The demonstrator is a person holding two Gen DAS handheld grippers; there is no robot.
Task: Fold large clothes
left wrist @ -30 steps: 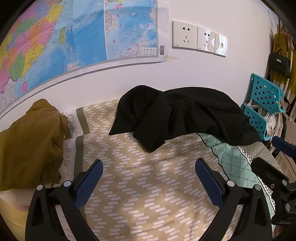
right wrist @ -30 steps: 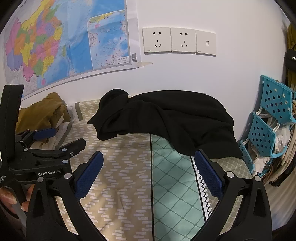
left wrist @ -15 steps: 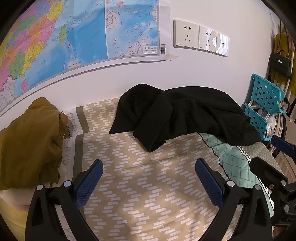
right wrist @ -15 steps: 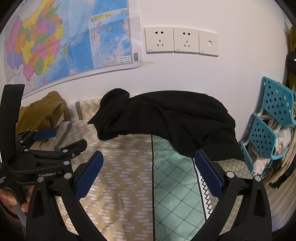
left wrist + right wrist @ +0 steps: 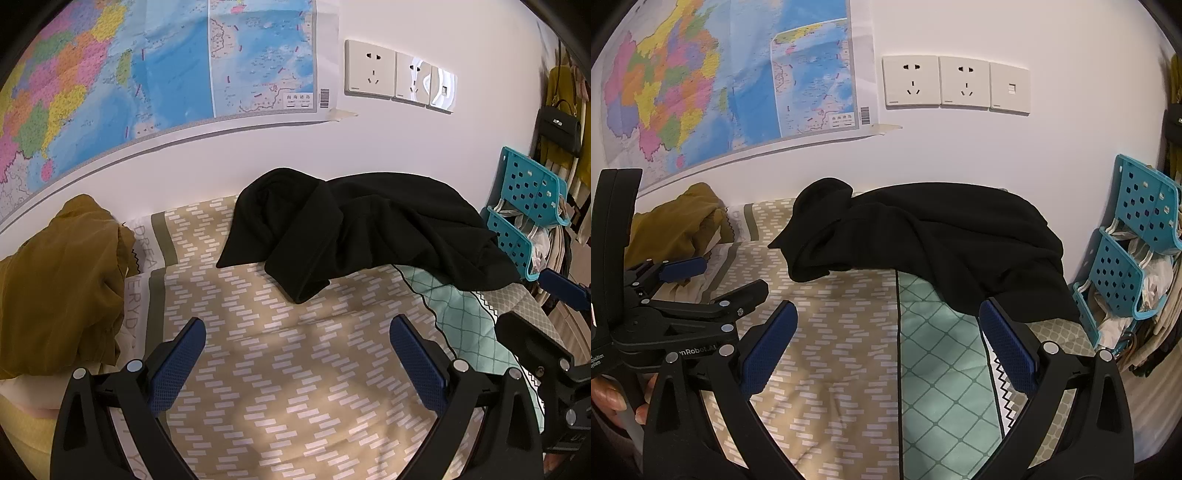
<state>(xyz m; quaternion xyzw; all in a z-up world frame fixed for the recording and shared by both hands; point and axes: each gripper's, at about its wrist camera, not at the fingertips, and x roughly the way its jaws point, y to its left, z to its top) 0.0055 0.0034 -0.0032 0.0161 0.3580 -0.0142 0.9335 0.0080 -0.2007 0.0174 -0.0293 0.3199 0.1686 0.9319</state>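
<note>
Your left gripper (image 5: 295, 354) and right gripper (image 5: 886, 350) both hover above the patterned bedspread (image 5: 295, 387) with their blue-padded jaws spread wide and nothing held between them. The black garment (image 5: 354, 229) you are to fold lies crumpled ahead of both grippers, at the far edge of the bed against the white wall (image 5: 424, 147), well apart from either set of fingertips. A mustard-coloured cloth (image 5: 55, 288) sits heaped at the left, and a teal rack (image 5: 1134, 243) stands just beside the garment's right end.
</note>
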